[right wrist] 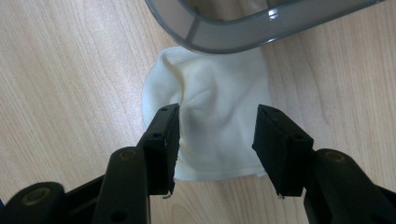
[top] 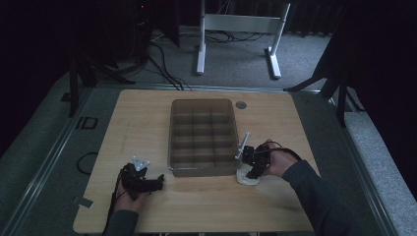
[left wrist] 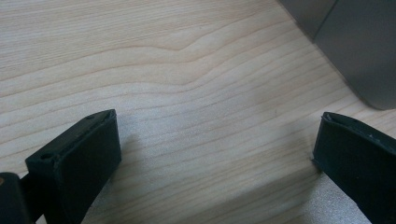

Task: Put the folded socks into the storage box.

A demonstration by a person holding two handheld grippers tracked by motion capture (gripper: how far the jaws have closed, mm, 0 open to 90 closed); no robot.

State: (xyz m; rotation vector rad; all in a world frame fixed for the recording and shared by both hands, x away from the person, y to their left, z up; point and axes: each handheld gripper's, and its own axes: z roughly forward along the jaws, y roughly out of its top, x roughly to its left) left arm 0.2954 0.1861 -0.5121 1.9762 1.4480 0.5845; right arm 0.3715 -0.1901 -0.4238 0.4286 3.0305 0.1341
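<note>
A small white cloth [right wrist: 215, 112] lies crumpled on the wooden table, touching the near right corner of a grey see-through divided box [right wrist: 243, 39]. My right gripper [right wrist: 217, 140] hangs open over the cloth, one jaw on each side of its raised fold and not pressing on it. In the high view the cloth [top: 246, 178] sits just under the right gripper [top: 253, 164], beside the box [top: 201, 102]. My left gripper [top: 160, 183] rests at the near left of the table. Its jaws [left wrist: 217, 154] stand wide open over bare wood with nothing between them.
The box's compartments look empty. A corner of the box [left wrist: 364, 46] shows at the upper right of the left gripper view. A round grey cap [top: 240, 104] sits in the tabletop behind the box. Beyond the table stand a white desk frame [top: 241, 22] and floor cables.
</note>
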